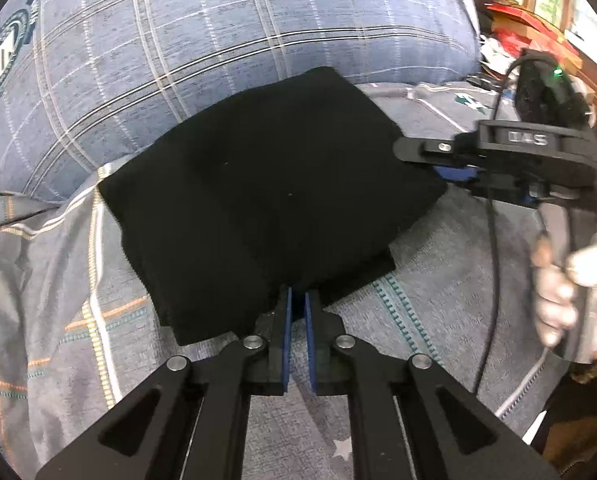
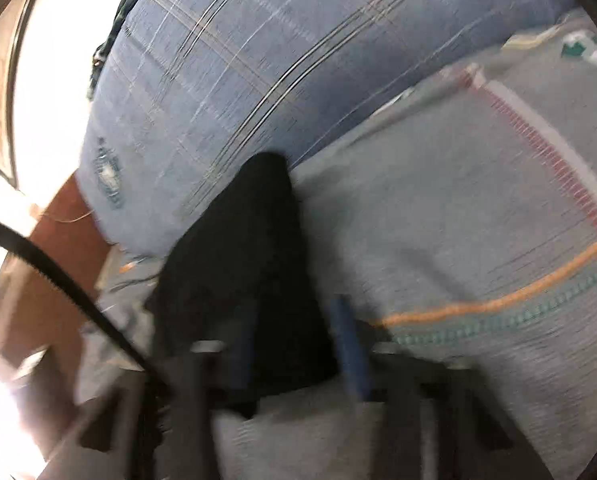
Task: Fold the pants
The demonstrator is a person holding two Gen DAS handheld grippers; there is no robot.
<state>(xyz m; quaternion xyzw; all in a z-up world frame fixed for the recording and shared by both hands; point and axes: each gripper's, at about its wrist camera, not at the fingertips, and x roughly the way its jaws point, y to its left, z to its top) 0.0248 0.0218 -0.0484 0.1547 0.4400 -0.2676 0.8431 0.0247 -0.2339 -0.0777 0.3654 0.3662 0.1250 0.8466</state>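
Observation:
The black pants (image 1: 266, 200) lie folded into a thick square on the grey bedsheet (image 1: 438, 288). My left gripper (image 1: 297, 300) is at the fold's near edge, its blue pads close together with a narrow gap, and the cloth's edge sits at the tips. My right gripper (image 1: 438, 162) reaches in from the right at the fold's right edge. In the blurred right wrist view the right gripper (image 2: 294, 320) is open, its blue pads (image 2: 348, 344) on either side of the pants (image 2: 242, 264).
A big blue plaid pillow (image 1: 218, 40) lies behind the pants, touching their far edge. Red clutter (image 1: 526, 28) sits at the far right. A black cable (image 2: 70, 288) crosses the lower left of the right wrist view. A gloved hand (image 1: 570, 288) holds the right gripper.

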